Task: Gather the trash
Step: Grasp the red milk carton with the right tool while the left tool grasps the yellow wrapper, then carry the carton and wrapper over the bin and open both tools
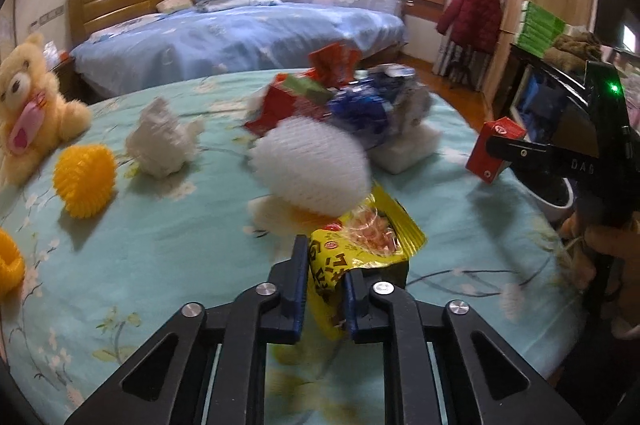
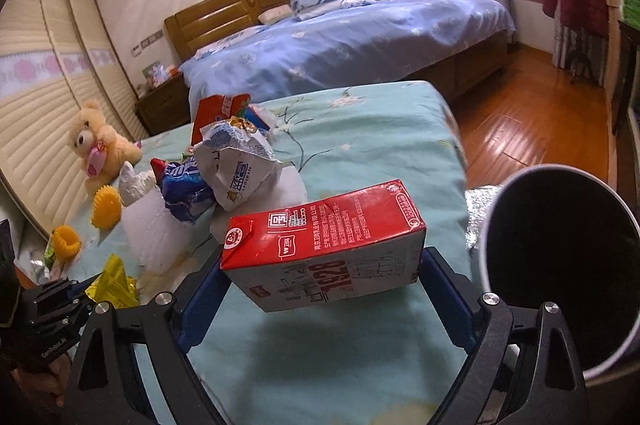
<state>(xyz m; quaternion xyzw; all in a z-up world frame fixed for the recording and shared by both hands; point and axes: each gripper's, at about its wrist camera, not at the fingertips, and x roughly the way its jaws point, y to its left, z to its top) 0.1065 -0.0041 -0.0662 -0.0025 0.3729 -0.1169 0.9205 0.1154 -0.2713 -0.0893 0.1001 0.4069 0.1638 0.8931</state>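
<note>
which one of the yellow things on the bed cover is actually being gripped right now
The yellow snack wrapper, pinched in the left gripper. The spiky yellow ball and the plush bear sit untouched farther away.

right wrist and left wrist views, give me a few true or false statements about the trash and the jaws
1. The left gripper has its jaws shut on the yellow snack wrapper. True.
2. The red carton lies inside the bin. False: it sits between the jaws of the right gripper, beside the bin.
3. The right gripper's jaws stand wide, spanning the carton's length. True.
4. The teddy bear sits on the blue bed. False: it sits on the green flowered cover, near the trash pile.
5. The yellow spiky ball is gripped by the left gripper. False: it lies free on the cover.
</note>
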